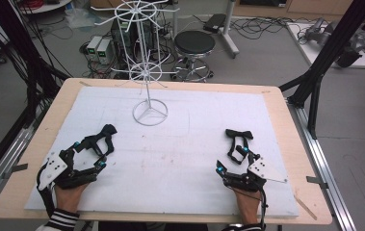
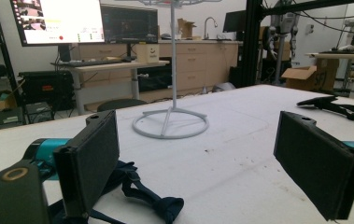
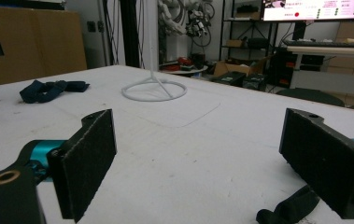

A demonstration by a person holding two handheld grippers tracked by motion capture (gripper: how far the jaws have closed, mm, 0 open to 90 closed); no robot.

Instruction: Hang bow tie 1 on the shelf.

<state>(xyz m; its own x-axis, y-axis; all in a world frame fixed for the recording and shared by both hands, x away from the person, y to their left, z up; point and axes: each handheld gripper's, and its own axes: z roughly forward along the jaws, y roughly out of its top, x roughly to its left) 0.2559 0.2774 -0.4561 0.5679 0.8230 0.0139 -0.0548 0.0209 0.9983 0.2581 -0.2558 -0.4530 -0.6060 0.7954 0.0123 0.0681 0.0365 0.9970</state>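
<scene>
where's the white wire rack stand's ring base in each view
High view: the white wire rack stand's ring base sits upper centre on the white foam mat, beyond both tongs.
Left gripper view: centre, between the two black jaws, farther off.
Right gripper view: upper centre, slightly left.
Shared landmark: the thin white pole that rises from the ring's centre.

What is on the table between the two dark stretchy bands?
Nothing: in the high view, only bare white mat lies between the dark blue fabric band and the black fabric band.
</scene>
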